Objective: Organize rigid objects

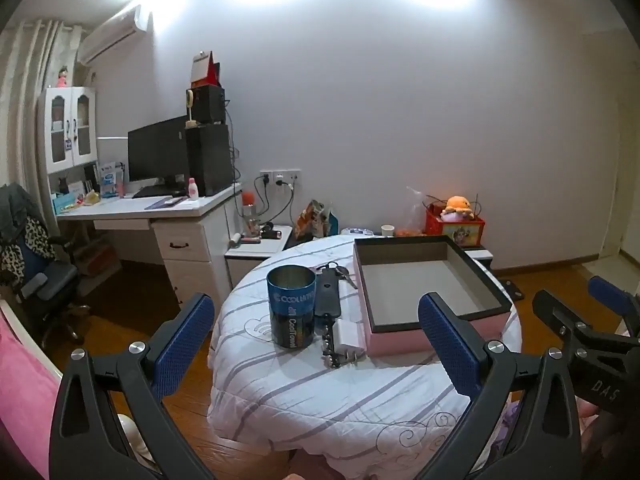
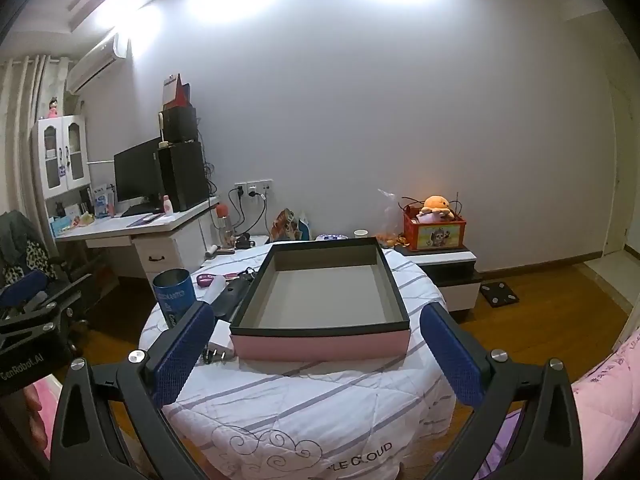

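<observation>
Both tongs are held back from the round surface [image 1: 320, 392], which is covered with a striped white quilt, and nothing is picked up yet. The left tongs [image 1: 316, 344] have their blue pads wide apart and hold nothing; the right tongs [image 2: 316, 352] are also spread apart and hold nothing.

The pink box [image 2: 320, 342] with a black rim stands open on the right part of the surface, and nothing lies in it, so I judge it is the place where the things must go. The things wait in a group just left of the box: a blue tin can [image 1: 291, 306] standing upright, a black flat device [image 1: 328, 294] beside it, a white charger plug [image 1: 349, 338] at the near end, and keys [image 1: 340, 271] at the far end. The can is nearest to the left tongs, so it seems the natural first thing to take.
</observation>
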